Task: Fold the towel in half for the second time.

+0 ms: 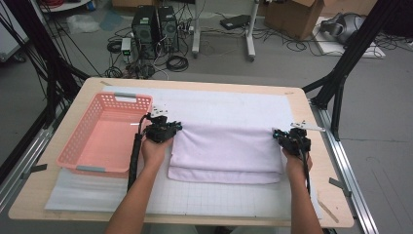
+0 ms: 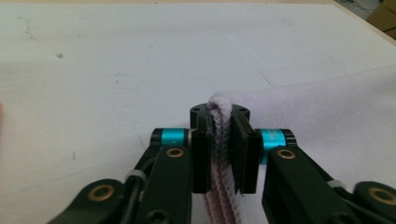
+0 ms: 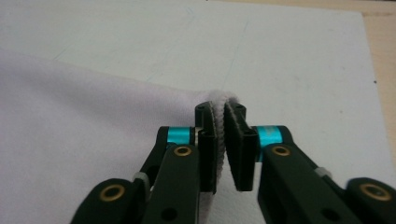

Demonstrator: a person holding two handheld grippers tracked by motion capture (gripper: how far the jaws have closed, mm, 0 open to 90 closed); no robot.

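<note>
A pale lilac towel [image 1: 226,151] lies folded on the white mat in the middle of the table. My left gripper [image 1: 169,128] is at the towel's far left corner. In the left gripper view its jaws [image 2: 219,116] are shut on several stacked layers of the towel [image 2: 327,107], whose folded edge sticks up between the pads. My right gripper [image 1: 286,136] is at the far right corner. There the tips [image 3: 220,109] pinch a thinner edge of the towel [image 3: 70,130], with a narrow dark gap lower down by the right pad.
A pink plastic basket [image 1: 78,139] stands just left of my left hand. The white gridded mat [image 1: 229,102] covers most of the wooden table. Beyond the table, cables, computer towers and black frame legs sit on the floor.
</note>
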